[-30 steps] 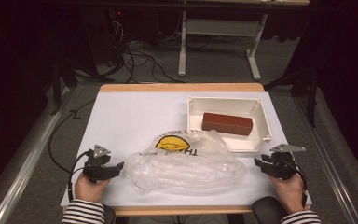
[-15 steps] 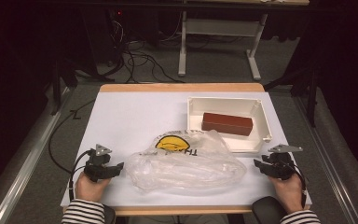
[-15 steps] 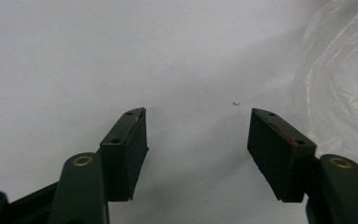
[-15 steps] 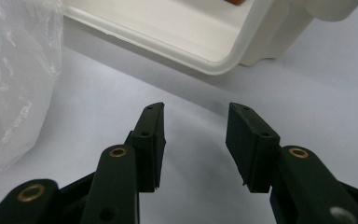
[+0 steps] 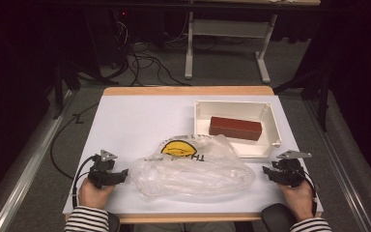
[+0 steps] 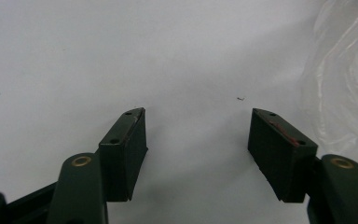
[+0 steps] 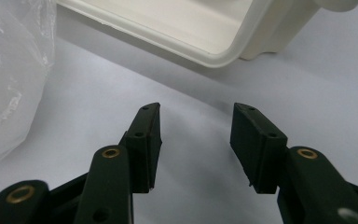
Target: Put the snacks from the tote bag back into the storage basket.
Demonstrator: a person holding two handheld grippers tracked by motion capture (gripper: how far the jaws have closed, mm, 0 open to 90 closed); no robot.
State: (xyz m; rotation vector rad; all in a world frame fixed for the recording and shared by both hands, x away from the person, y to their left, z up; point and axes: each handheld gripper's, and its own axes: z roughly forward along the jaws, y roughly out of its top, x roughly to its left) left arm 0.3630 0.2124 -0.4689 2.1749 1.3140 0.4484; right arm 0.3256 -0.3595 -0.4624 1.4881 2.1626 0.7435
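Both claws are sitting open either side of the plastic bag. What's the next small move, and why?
Probably ease the left claw toward the plastic bag's near edge: its jaws stand open with nothing between them, and the bag lies just beside it, untouched.

The high view looks forward and down over the whole white table (image 5: 140, 121) from the person's side. Each of the 2 gripper views sits low, close to the tabletop; both share the clear plastic bag (image 5: 193, 171) with the high view
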